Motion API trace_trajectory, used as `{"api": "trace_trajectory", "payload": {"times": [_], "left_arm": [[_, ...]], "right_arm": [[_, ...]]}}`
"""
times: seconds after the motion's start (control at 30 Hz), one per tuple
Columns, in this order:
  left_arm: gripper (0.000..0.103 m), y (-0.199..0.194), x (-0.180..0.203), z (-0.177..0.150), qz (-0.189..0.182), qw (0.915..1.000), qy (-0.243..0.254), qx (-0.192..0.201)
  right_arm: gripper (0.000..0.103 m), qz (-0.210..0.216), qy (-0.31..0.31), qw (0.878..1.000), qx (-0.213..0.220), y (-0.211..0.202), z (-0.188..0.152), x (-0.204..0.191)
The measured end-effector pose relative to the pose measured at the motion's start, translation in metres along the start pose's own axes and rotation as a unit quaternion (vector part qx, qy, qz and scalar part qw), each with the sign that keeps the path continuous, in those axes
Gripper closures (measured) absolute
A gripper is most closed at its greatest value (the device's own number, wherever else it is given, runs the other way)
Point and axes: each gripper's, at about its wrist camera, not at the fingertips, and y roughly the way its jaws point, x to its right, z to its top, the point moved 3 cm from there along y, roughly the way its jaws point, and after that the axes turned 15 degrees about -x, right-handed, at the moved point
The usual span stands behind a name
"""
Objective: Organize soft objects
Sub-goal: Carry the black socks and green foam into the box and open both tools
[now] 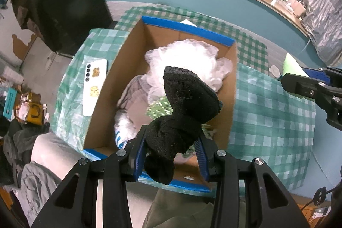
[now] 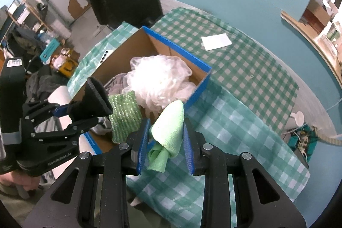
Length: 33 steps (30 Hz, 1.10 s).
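- Nearest in the left wrist view: left gripper [image 1: 172, 143], blue pads clamped on a knotted black sock [image 1: 183, 112]; sock bunched between the fingers, its open cuff flaring up and forward over the near half of the cardboard box [image 1: 111, 87].
- Seen from the right wrist view: left gripper held level at the box's left side, pointing across its near corner, sock cuff lifted above the rim; part of the holding hand [image 2: 19, 181] visible below the handle.
- Nearest in the right wrist view: right gripper [image 2: 164, 138], pads pressed on a rolled light-green cloth [image 2: 168, 127]; cloth standing upright between the fingers, just outside the box's near right wall, above the checked tablecloth [image 2: 245, 131].
- Inside the box, near end: green knitted scrubber [image 2: 125, 116], leaning at the near wall; grey fabric [image 1: 136, 89] beside and beneath it.
- Inside the box, middle to far end: white mesh bath pouf [image 2: 160, 78], filling most of the width.
- Left of the box, on the tablecloth: white phone [image 1: 94, 89], lying camera-side up, just beside the box wall.
- Beyond the box's far right corner: white paper [image 2: 216, 41], flat on the tablecloth.
- Right of the box, well apart, at the table edge: small white object [image 2: 298, 116], too blurred to identify.
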Motion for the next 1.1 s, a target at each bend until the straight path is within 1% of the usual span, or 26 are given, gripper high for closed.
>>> {"api": "trace_trajectory", "payload": {"times": [0.33,0.47,0.57,0.63,0.73,0.83,0.9,0.93,0.97,1.0,1.07,1.1], "left_arm": [[0.061,0.014,-0.026,0.006,0.008,0.9998,-0.009,-0.014],[0.061,0.025,-0.035,0.01,0.013,0.9996,-0.011,-0.024],[0.061,0.036,-0.04,0.013,0.007,0.9993,-0.009,-0.037],[0.061,0.042,-0.043,0.014,0.011,0.9991,-0.011,-0.04],[0.061,0.05,-0.047,0.017,0.015,0.9987,-0.017,-0.047],[0.055,0.053,-0.05,0.016,0.011,0.9984,-0.023,-0.05],[0.043,0.054,-0.052,0.016,0.01,0.9983,-0.026,-0.051],[0.041,0.054,-0.052,0.015,0.011,0.9984,-0.026,-0.05],[0.035,0.054,-0.052,0.016,0.011,0.9984,-0.026,-0.049],[0.03,0.053,-0.052,0.015,0.012,0.9984,-0.025,-0.048],[0.029,0.049,-0.05,0.014,0.014,0.9988,-0.022,-0.043],[0.028,0.048,-0.049,0.014,0.015,0.9988,-0.021,-0.041]], "right_arm": [[0.074,0.01,-0.025,0.999,-0.02,0.03,0.021,-0.023],[0.074,0.014,-0.03,0.999,-0.031,0.044,0.027,-0.03],[0.074,0.013,-0.032,0.999,-0.041,0.053,0.029,-0.032],[0.074,0.011,-0.033,0.998,-0.049,0.06,0.031,-0.034],[0.071,0.018,-0.033,0.998,-0.056,0.068,0.033,-0.034],[0.07,0.016,-0.029,0.998,-0.061,0.073,0.036,-0.034],[0.066,0.009,-0.029,0.997,-0.064,0.075,0.037,-0.034],[0.063,0.007,-0.03,0.997,-0.066,0.075,0.037,-0.034],[0.058,0.006,-0.032,0.997,-0.066,0.075,0.037,-0.035],[0.055,0.003,-0.034,0.997,-0.065,0.074,0.037,-0.035],[0.047,-0.004,-0.038,0.997,-0.063,0.071,0.037,-0.036],[0.047,-0.005,-0.039,0.997,-0.061,0.07,0.037,-0.036]]}}
